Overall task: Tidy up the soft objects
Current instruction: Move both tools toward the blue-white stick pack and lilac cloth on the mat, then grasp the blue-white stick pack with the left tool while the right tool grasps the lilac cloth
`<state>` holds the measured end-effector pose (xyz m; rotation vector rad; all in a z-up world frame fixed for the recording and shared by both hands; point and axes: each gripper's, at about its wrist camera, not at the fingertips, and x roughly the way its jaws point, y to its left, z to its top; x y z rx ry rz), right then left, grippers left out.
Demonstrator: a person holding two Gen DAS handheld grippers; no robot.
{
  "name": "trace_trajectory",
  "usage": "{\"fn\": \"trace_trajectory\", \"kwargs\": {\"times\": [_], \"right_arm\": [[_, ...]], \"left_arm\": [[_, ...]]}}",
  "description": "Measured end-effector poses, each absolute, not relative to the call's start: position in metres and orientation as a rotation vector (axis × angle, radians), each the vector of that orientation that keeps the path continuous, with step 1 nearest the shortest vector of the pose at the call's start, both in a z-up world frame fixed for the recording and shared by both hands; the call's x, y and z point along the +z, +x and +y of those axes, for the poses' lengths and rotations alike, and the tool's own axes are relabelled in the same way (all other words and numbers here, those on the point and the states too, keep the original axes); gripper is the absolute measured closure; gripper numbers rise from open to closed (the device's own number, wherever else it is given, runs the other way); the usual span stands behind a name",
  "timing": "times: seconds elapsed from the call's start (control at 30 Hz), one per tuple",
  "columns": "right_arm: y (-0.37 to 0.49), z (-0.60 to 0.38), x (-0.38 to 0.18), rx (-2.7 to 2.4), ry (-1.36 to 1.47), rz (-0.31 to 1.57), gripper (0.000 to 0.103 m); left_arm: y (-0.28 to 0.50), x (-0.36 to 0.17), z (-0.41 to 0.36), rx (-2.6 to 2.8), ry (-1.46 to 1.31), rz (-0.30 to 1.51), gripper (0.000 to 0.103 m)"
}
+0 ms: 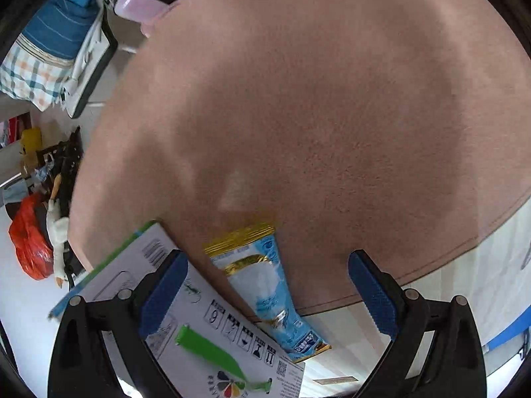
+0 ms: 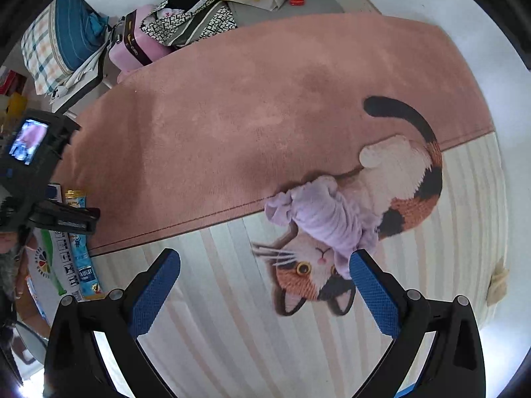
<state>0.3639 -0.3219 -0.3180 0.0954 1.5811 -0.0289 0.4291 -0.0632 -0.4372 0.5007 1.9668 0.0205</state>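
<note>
A: Left gripper (image 1: 265, 295) up first. Its blue pads are spread wide, nothing between them, and it hangs over the pink rug (image 1: 298, 116).

B: Right below it lies a blue and gold snack packet (image 1: 265, 285), partly on the rug and partly on the striped section, one long side tucked against a white cardboard box (image 1: 199, 325). There's a green stripe printed on that box.

A: Over to the right wrist camera. The right gripper (image 2: 264, 290) is also wide apart and holding nothing. It's hovering over the cream striped part of the rug.

B: And there's the soft thing: a crumpled lilac cloth (image 2: 325, 219), bunched up on the printed cat (image 2: 365, 215), sitting across the cat's neck and body. The tip of the right-hand finger (image 2: 371, 288) shows just below the cloth; whether it touches, I can't tell.

A: The left gripper shows at that view's left edge too, over the packet and box, well apart from the cloth.

B: Background beyond the rug: a pink suitcase (image 2: 132, 46), a checked bundle (image 2: 53, 46), and a patterned bag (image 2: 189, 20).
</note>
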Motion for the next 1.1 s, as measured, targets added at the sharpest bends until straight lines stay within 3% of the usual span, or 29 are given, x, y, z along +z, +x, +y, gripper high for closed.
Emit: {"fn": "trace_trajectory", "kwargs": {"times": [0.27,0.37,0.4,0.43,0.9,0.93,0.97,1.03,1.1], "right_arm": [[0.367,-0.343,-0.325,-0.031,0.118,1.584,0.0],[0.367,-0.355,-0.332,-0.04,0.131,1.597,0.0],[0.367,-0.358,-0.334,-0.041,0.132,1.6,0.0],[0.367,-0.361,-0.336,-0.039,0.132,1.603,0.0],[0.386,-0.363,-0.393,0.052,-0.104,1.658,0.001],[0.387,-0.365,-0.399,0.06,-0.099,1.683,0.013],[0.387,-0.368,-0.405,0.074,-0.043,1.719,0.038],[0.385,-0.375,-0.412,0.091,0.107,1.784,0.053],[0.381,-0.381,-0.415,0.096,0.257,1.825,0.053]], "left_arm": [[0.409,-0.438,-0.059,0.004,0.427,2.029,0.008],[0.399,-0.429,-0.061,-0.004,0.328,2.032,0.041],[0.396,-0.427,-0.063,-0.016,0.3,2.037,0.058],[0.391,-0.425,-0.065,-0.026,0.267,2.042,0.068],[0.38,-0.398,-0.102,-0.097,-0.047,1.931,0.071],[0.381,-0.397,-0.105,-0.1,-0.043,1.927,0.069],[0.379,-0.396,-0.106,-0.103,-0.044,1.929,0.069],[0.379,-0.392,-0.109,-0.117,-0.064,1.938,0.062],[0.374,-0.392,-0.103,-0.131,-0.074,1.946,0.059]]}}
